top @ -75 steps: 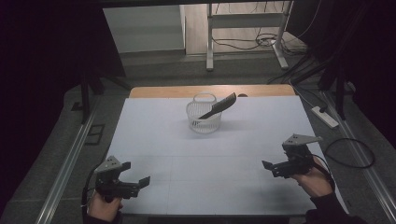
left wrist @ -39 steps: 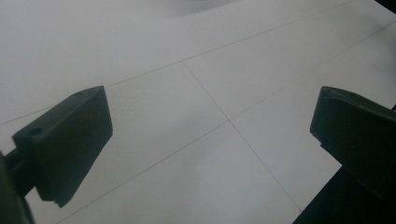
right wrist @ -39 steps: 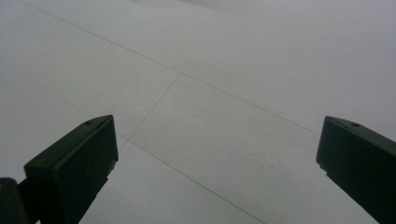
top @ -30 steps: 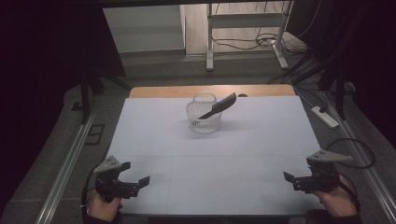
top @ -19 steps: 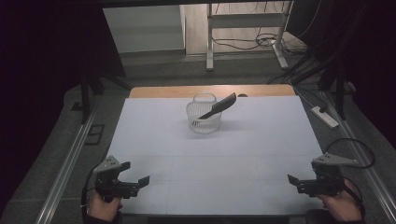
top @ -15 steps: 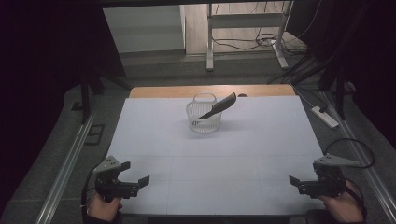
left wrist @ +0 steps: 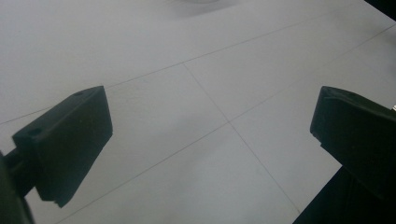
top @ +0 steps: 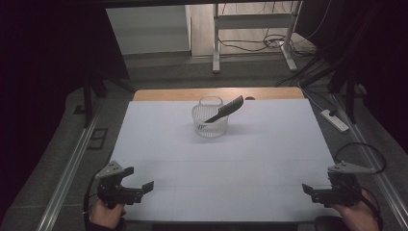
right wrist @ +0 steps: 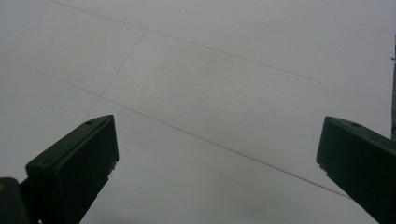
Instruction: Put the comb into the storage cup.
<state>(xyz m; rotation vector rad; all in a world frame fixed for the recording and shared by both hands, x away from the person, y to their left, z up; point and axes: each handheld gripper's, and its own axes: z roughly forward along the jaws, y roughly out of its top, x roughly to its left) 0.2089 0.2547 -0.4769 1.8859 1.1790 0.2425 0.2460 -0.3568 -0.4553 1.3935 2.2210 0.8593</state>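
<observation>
A wide desk [top: 159,144] covered in plain white sheeting spans the high view, its wooden far edge just showing, with dark floor and metal rails to either side.

Near the far middle of the desk stands a small white mesh basket [top: 210,126] with a loop handle at its back rim. A dark comb [top: 224,109] leans inside it, its lower end down in the basket and its upper end sticking out past the rim. The comb's long axis tilts up and toward the far right.

At the near left corner, a hand holds the left gripper [top: 140,188] just above the desk; its jaws stand spread apart with nothing between them, as the left gripper view [left wrist: 210,135] confirms, looking onto bare white sheeting.

At the near right corner, the right gripper [top: 308,189] is likewise released, jaws wide and empty in the right gripper view [right wrist: 215,154].

Basket and comb lie well apart from both grippers, forward and toward the centre. Neither is clearly nearer. Because the comb's free end points far right, the right gripper probably has the more direct line to it.
</observation>
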